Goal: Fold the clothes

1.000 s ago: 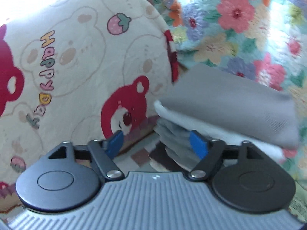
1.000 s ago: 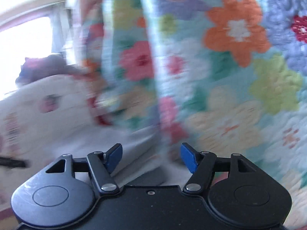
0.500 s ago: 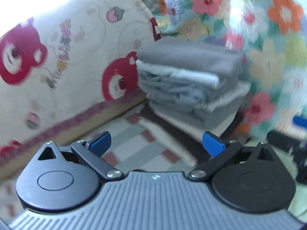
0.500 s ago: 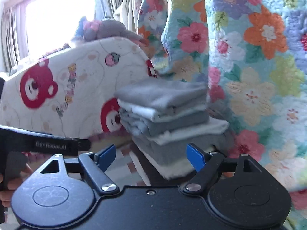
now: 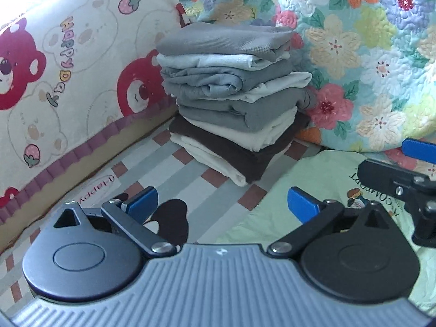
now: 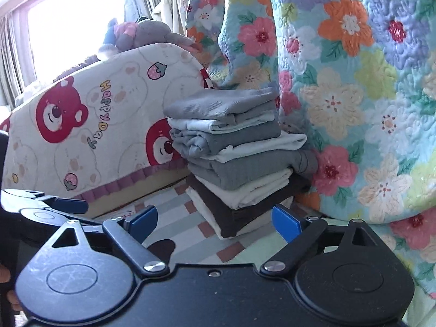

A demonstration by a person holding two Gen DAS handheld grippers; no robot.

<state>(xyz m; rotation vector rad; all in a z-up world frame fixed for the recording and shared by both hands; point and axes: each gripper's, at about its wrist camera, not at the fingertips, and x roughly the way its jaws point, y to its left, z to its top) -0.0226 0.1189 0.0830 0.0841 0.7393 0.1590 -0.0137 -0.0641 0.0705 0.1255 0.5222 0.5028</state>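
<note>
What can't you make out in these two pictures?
- Pale green shirt: left view, mostly hidden behind the left gripper and the right gripper; its print is only partly readable.
- Stack of folded clothes: right view, its back is hidden.
- Window: right view, washed out by glare.

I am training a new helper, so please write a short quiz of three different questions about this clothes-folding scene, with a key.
1. True or false: the left hand-held gripper is shut on cloth.
2. Which garment tops the stack of folded clothes? A) dark brown B) grey knit C) white
3. Fill in: the pale green printed T-shirt lies ____ the stack, under the right hand-held gripper.

Key: 1 false; 2 B; 3 beside
</note>
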